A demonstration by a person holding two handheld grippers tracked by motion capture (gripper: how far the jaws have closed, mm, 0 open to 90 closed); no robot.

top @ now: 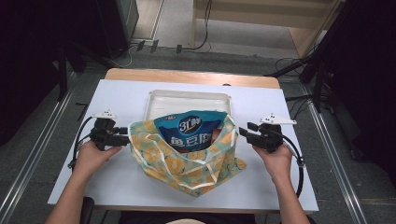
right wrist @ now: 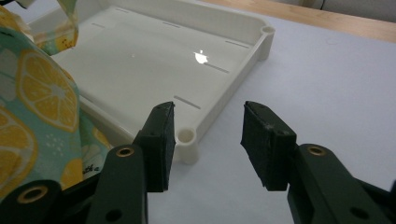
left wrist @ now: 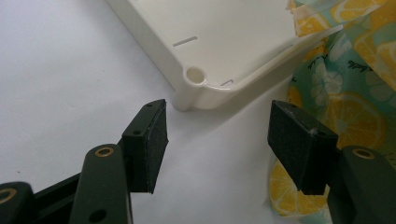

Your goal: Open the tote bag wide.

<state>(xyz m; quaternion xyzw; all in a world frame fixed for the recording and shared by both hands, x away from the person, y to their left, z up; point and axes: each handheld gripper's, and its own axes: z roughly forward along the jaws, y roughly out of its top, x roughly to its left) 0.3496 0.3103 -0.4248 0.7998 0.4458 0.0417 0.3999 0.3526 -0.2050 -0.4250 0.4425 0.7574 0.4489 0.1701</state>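
The blue snack packet (top: 190,132) is half swallowed by the lemon-printed teal cloth bag (top: 187,161), its lower part hidden inside; the bag lies mid-desk toward the near edge, and the near rim of the shallow white plastic tray (top: 187,95) is covered by it. The left gripper (top: 125,131) is held spread at the bag's left edge, nothing pinched. The right gripper (top: 243,132) is held spread too, just beside the bag's right edge. Bare white desk (top: 116,93) is left open along both side edges.

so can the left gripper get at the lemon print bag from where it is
Probably yes: the left gripper sits right beside the bag's left edge, jaws open and empty, with only bare table between. The white tray lies beyond, not in the way.
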